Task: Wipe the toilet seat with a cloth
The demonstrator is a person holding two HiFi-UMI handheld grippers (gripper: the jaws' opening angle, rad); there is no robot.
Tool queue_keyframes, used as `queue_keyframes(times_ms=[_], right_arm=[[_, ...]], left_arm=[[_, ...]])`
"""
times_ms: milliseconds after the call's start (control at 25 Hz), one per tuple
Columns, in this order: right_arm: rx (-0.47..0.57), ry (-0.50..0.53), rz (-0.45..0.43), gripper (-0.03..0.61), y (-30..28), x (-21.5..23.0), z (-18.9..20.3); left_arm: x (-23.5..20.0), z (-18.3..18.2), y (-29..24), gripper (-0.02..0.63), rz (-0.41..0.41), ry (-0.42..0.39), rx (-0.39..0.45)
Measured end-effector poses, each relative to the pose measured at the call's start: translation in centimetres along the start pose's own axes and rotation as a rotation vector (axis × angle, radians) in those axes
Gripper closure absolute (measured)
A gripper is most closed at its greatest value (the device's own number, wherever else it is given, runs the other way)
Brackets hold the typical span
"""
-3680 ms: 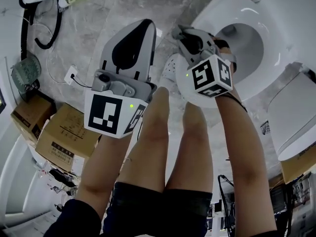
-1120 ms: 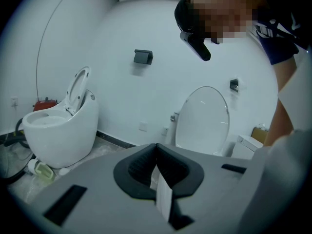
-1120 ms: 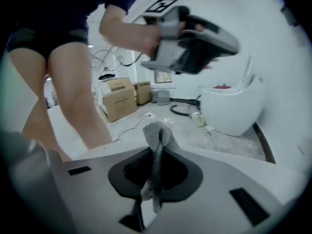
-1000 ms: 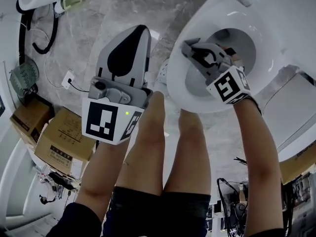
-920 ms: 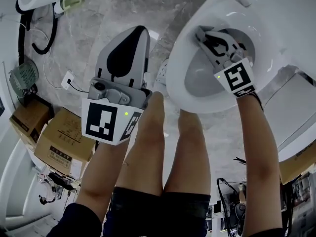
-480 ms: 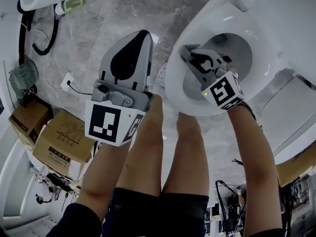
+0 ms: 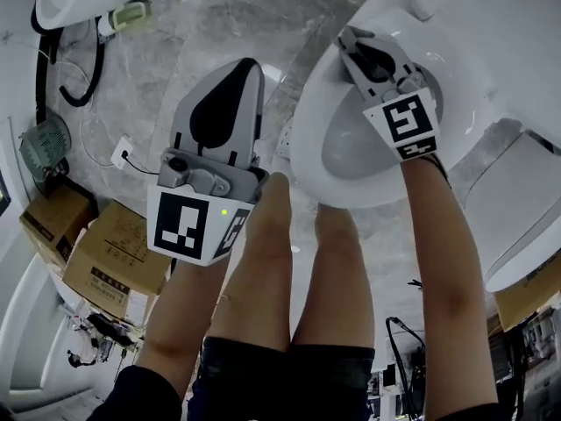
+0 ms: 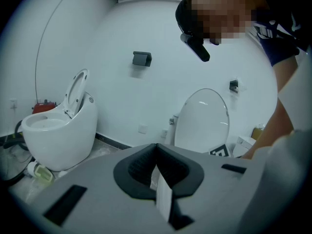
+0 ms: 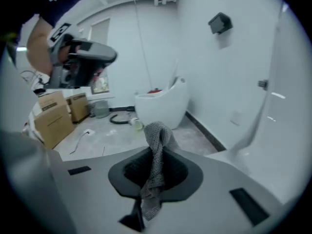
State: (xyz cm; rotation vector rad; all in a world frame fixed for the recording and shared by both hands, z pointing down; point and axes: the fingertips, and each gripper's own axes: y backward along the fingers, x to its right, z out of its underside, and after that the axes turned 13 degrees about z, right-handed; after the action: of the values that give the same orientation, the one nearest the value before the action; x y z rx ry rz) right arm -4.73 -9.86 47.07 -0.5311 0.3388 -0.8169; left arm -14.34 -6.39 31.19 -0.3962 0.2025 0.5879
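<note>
Lower left of the head view: cardboard boxes [image 7: 114,257] on the marbled floor [image 7: 175,51]. Centre left: left gripper [image 7: 248,67], jaws pressed together with nothing between them, held above the floor and apart from the toilet. Upper right: right gripper [image 7: 350,40] over the white toilet seat [image 7: 302,143], jaws clamped on a grey mesh cloth [image 9: 156,145] sticking out past the tips.

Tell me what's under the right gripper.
In the head view, the right gripper hangs over the white toilet seat. Its own view shows a grey cloth clamped between shut jaws. Whether the cloth touches the seat is hidden by the gripper.
</note>
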Motion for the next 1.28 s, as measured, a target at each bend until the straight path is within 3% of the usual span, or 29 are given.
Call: queue_keyframes(times_ms=[80, 160, 280, 360, 480, 640, 720, 760, 840, 1000, 1080, 1160, 1280], right_arm=[[-0.019, -0.094, 0.167, 0.523, 0.2, 5.5, 0.7], [-0.033, -0.123, 0.278, 0.525, 0.8, 9.3, 1.4], [-0.041, -0.096, 0.283, 0.525, 0.9, 9.8, 1.5], [-0.029, -0.084, 0.210, 0.525, 0.5, 7.3, 1.1], [0.000, -0.004, 0.035, 0.525, 0.5, 0.8, 0.4], [0.028, 0.190, -0.194, 0.525, 1.8, -7.3, 0.3], [0.036, 0.272, -0.241, 0.524, 2.0, -8.2, 0.3], [0.037, 0.276, -0.223, 0.523, 1.8, -7.3, 0.3], [0.031, 0.206, -0.105, 0.523, 0.9, -3.1, 0.2], [-0.013, 0.008, 0.258, 0.523, 0.7, 9.5, 0.5], [-0.050, -0.025, 0.406, 0.531, 1.9, 14.1, 0.9], [-0.069, -0.004, 0.433, 0.531, 2.6, 15.1, 1.3], [-0.072, 0.009, 0.358, 0.532, 2.6, 12.8, 1.8]], left_arm=[[0.0, -0.2, 0.1, 0.594, 0.001, -0.002, -0.001], [0.0, -0.3, 0.2, 0.594, 0.002, -0.003, -0.002], [-0.2, -0.2, 0.0, 0.594, 0.003, -0.002, -0.005], [-0.2, -0.1, 0.1, 0.594, 0.002, 0.001, -0.011], [0.4, -0.3, 0.0, 0.594, 0.015, -0.012, -0.019], [0.7, -1.1, -0.5, 0.594, 0.026, -0.029, -0.021], [0.8, -1.4, -0.8, 0.594, 0.025, -0.029, -0.020], [0.9, -1.6, -0.9, 0.594, 0.027, -0.031, -0.019], [1.3, -1.9, -1.2, 0.594, 0.035, -0.037, -0.018], [1.8, -2.3, -1.6, 0.594, 0.047, -0.048, -0.014], [1.9, -2.4, -1.6, 0.594, 0.045, -0.047, -0.010], [2.0, -2.2, -1.5, 0.594, 0.042, -0.043, -0.011], [2.3, -1.9, -1.5, 0.594, 0.043, -0.037, -0.017]])
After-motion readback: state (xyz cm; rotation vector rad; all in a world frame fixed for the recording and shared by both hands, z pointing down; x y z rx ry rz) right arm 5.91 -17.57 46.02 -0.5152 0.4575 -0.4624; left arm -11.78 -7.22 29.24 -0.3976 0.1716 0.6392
